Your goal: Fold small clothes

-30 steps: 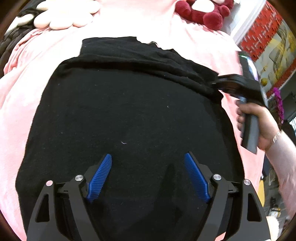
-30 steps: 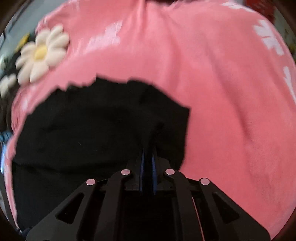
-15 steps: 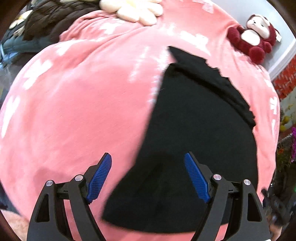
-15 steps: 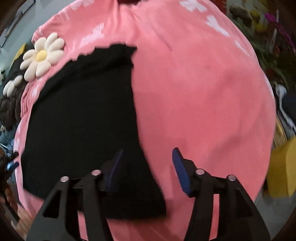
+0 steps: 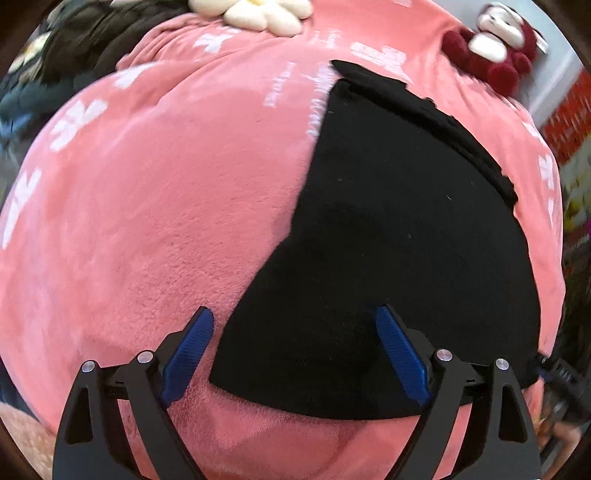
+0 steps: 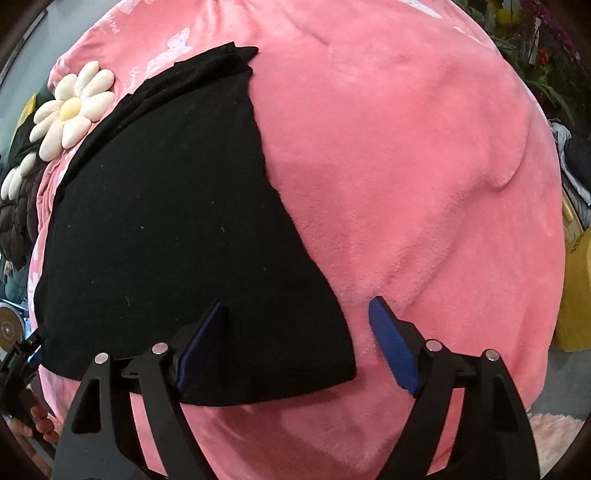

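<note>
A black garment (image 5: 399,236) lies flat on a pink plush blanket (image 5: 155,206), with a folded band along its far edge. My left gripper (image 5: 293,349) is open above the garment's near left corner, holding nothing. In the right wrist view the same garment (image 6: 166,229) fills the left half. My right gripper (image 6: 297,341) is open above the garment's near right corner, its left finger (image 6: 203,343) over the cloth and its right finger (image 6: 393,343) over the blanket (image 6: 406,184).
A white daisy cushion (image 6: 70,110) lies at the blanket's far side, also in the left wrist view (image 5: 266,14). A red and white plush toy (image 5: 495,44) sits far right. Dark clothes (image 5: 85,40) are piled far left. A yellow object (image 6: 576,291) stands beside the bed.
My right gripper has let go of the garment's edge and opened. Both grippers have drawn back toward the near side, each now over a near corner of the garment.
</note>
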